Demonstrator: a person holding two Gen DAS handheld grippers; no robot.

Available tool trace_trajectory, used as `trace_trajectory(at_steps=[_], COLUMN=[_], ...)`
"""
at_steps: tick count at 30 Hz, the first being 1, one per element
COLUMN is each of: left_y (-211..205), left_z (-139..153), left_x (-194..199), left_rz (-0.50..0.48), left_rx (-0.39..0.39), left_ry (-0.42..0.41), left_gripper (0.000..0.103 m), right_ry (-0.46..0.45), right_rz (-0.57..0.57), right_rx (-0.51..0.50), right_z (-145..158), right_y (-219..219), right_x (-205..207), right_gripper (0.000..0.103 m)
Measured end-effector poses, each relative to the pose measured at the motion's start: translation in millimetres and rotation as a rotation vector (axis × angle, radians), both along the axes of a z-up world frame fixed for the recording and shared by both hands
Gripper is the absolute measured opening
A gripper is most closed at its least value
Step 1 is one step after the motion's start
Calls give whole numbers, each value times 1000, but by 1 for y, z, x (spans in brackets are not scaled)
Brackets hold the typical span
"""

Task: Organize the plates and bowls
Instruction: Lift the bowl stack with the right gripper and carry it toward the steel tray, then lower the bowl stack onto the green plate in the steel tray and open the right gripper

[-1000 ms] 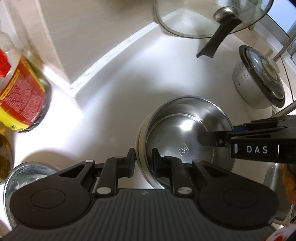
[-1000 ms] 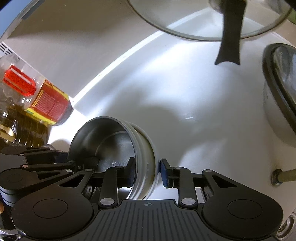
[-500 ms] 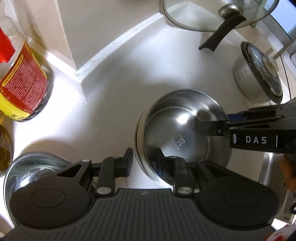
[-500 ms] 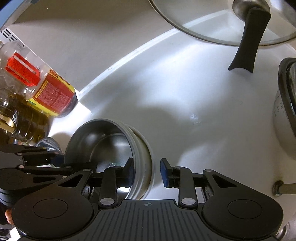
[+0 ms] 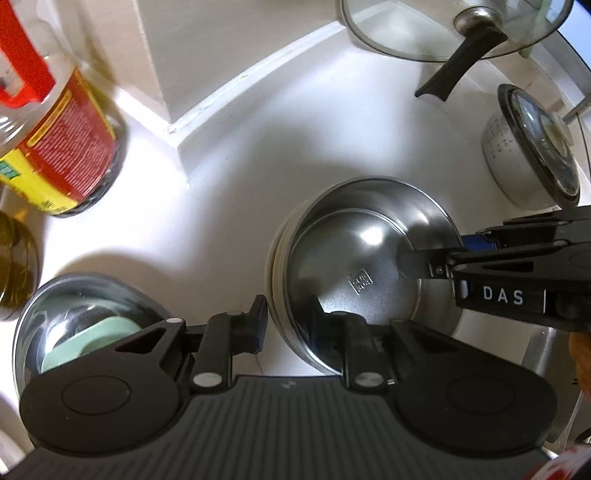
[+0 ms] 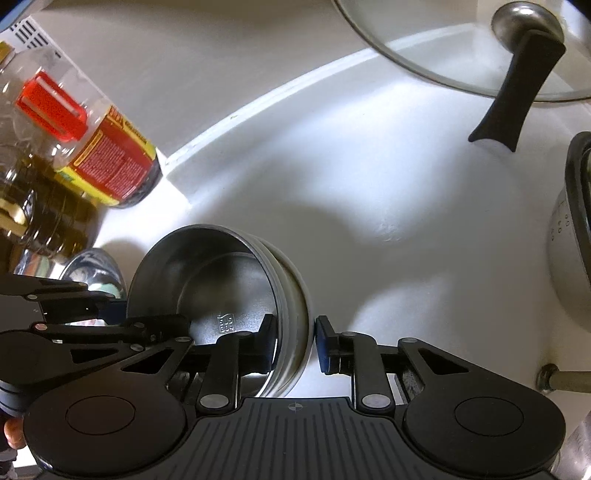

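Stacked steel bowls (image 5: pixel 365 277) have shifted little over the last second; both tools have rolled slightly on the rim. Stack sits on the white worktop (image 5: pixel 229 192). Left tool (image 5: pixel 286 325) and right tool (image 6: pixel 293 345) each straddle the wall, narrow, jaws closing, pads not clearly pressing yet. Clamp evenly, lift level. Nearby: another bowl (image 5: pixel 85 317), oil bottles (image 5: pixel 62 147), glass lid (image 5: pixel 454 33), rice pot (image 5: pixel 524 147).

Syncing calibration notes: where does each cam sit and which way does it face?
Left wrist: on the left gripper, aimed steeply down at the steel bowl; own fingers astride the near rim, right gripper entering.
Right wrist: on the right gripper, aimed steeply down; jaws closing astride the bowl's wall.
Shared: bowl, glass lid, red-label bottle.
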State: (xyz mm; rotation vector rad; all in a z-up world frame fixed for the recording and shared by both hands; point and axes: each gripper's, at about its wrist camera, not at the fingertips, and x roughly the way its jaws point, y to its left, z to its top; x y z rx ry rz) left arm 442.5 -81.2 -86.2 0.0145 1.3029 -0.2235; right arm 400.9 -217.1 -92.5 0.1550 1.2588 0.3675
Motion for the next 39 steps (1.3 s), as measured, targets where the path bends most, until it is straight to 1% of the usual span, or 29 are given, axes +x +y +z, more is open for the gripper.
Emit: trace_trajectory(at_steps=[5, 10, 16, 21, 26, 30, 33, 39], left_y=[2, 11, 29, 52, 75, 98, 114, 146], left_z=[4, 10, 22, 39, 56, 64, 66, 64], left_x=[-6, -12, -16, -25, -37, -49, -59, -78], left_rz=[40, 71, 87, 118, 153, 196, 233, 305], left_rx=[16, 19, 28, 26, 49, 66, 79, 88], left_ry=[4, 5, -12, -39, -66, -73, -75, -65], left_gripper=[19, 19, 19, 19, 19, 19, 19, 19], right_ry=[24, 13, 16, 14, -3, 5, 5, 10], right_rz=[45, 91, 113, 136, 177, 218, 258, 327], right_rx=[15, 6, 17, 26, 37, 52, 57, 56], right_z=[-2, 5, 17, 32, 50, 56, 60, 57], right_y=[0, 8, 27, 48, 75, 100, 123, 163], right_x=[5, 8, 9, 6, 3, 0, -4, -12], right_gripper=[22, 21, 21, 21, 21, 21, 21, 21])
